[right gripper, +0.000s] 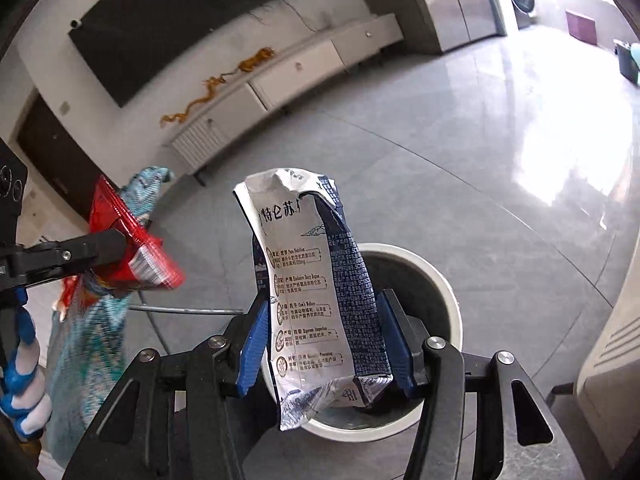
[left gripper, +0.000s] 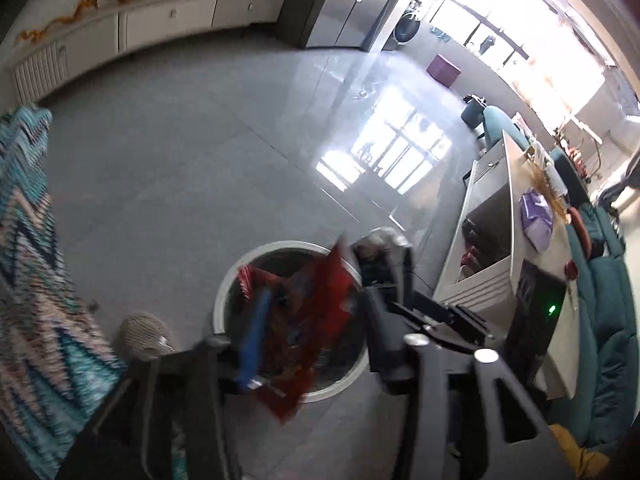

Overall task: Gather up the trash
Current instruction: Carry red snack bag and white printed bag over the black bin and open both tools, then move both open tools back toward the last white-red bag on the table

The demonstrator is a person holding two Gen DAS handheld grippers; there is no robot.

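My left gripper (left gripper: 296,344) is shut on a crumpled red snack wrapper (left gripper: 316,320) and holds it above the round white trash bin (left gripper: 224,292) on the floor. In the right wrist view the left gripper (right gripper: 120,248) shows at the left with the red wrapper (right gripper: 136,256). My right gripper (right gripper: 324,348) with blue pads is shut on a crushed white-and-navy milk carton (right gripper: 316,292) and holds it over the white trash bin (right gripper: 444,292). The right gripper (left gripper: 384,280) appears in the left wrist view beside the bin.
A teal zigzag-patterned blanket (left gripper: 36,260) hangs at the left. A low table (left gripper: 516,248) with shelves and items and a teal sofa (left gripper: 604,320) stand at the right. A white TV cabinet (right gripper: 288,84) lines the far wall. Grey tiled floor (left gripper: 200,160) lies beyond the bin.
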